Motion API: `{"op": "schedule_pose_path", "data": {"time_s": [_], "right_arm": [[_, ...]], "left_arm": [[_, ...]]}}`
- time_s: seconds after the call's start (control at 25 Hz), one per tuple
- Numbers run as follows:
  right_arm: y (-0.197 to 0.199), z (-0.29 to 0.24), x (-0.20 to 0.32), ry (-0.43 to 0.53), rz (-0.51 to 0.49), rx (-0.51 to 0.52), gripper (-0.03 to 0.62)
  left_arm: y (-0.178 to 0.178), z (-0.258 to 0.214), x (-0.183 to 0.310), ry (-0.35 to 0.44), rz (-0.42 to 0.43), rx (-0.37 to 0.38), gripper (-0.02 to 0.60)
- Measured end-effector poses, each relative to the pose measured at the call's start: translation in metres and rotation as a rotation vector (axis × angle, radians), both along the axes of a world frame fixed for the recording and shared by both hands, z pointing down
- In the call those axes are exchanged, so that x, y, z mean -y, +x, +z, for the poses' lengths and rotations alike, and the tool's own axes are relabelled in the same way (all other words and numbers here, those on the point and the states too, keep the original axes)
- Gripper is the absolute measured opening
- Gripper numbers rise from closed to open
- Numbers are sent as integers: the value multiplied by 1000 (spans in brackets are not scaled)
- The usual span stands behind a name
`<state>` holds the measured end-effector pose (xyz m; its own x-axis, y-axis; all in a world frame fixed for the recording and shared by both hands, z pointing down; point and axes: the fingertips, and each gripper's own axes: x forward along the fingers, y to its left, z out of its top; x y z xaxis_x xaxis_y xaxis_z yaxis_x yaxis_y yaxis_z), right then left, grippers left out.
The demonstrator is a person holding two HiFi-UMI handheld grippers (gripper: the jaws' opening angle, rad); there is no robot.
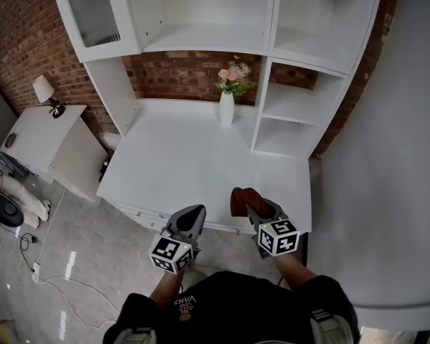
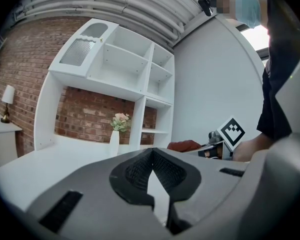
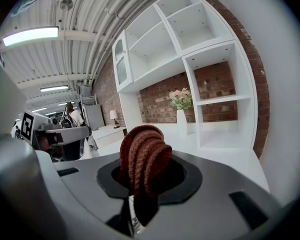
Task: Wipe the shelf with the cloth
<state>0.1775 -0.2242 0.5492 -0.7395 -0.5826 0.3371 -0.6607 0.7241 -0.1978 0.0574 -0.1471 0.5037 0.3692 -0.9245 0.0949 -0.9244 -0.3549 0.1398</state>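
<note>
A dark red knitted cloth (image 1: pixel 241 199) is bunched in my right gripper (image 1: pixel 249 205), which is shut on it just above the front edge of the white desk top (image 1: pixel 193 156). In the right gripper view the cloth (image 3: pixel 142 159) bulges up between the jaws. My left gripper (image 1: pixel 193 213) hovers beside it to the left, over the same front edge, shut and holding nothing. In the left gripper view its jaws meet at the tips (image 2: pixel 151 152). The white shelf unit (image 1: pixel 294 113) with open compartments stands at the back and right of the desk.
A white vase of pink flowers (image 1: pixel 227 104) stands at the back of the desk beside the right-hand shelf column. A white side table (image 1: pixel 36 135) with a lamp (image 1: pixel 44 90) is at the left. Cables (image 1: pixel 29 264) lie on the floor. A grey wall (image 1: pixel 387 156) is on the right.
</note>
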Motion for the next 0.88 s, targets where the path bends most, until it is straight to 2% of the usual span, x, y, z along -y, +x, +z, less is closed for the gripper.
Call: {"op": "schedule_pose_path", "data": {"time_s": [0.88], "right_arm": [[4, 13, -12, -33, 34, 40, 94]], "left_arm": [[2, 12, -10, -24, -26, 23, 8]]}}
